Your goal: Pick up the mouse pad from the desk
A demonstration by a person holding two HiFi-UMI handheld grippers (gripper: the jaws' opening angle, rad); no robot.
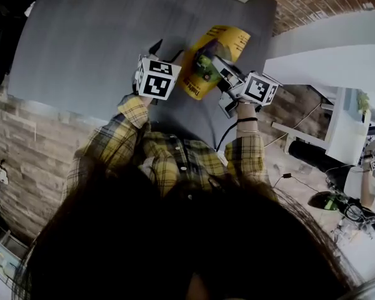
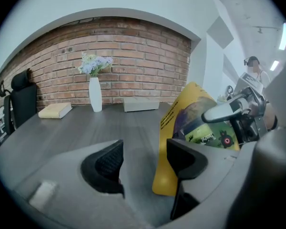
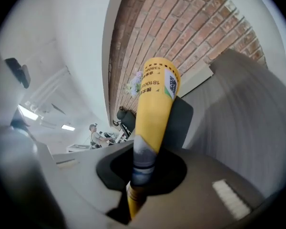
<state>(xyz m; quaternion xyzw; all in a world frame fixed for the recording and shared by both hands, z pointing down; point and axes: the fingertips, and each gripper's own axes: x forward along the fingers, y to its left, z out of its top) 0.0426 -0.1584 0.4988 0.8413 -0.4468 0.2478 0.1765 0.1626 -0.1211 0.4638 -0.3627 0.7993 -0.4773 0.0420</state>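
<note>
Partly hidden mouse pad [image 3: 155, 92], right gripper [image 3: 142, 168] clamping

The dark grey worktop [image 2: 62, 128] is bare across its middle and near side, open to a pass. Obstacles stand only along its far edge, against the red brick wall [image 2: 133, 56]: a pale yellow book [image 2: 54, 110], a tall white vase of flowers [image 2: 95, 94] and a flat grey box [image 2: 141, 104], with gaps between them. A black office chair [image 2: 20, 99] blocks the left end. The bent yellow mouse pad [image 2: 178, 128], held upright, closes the way just right of the left gripper [image 2: 144, 151], whose fingers have nothing between them.
</note>
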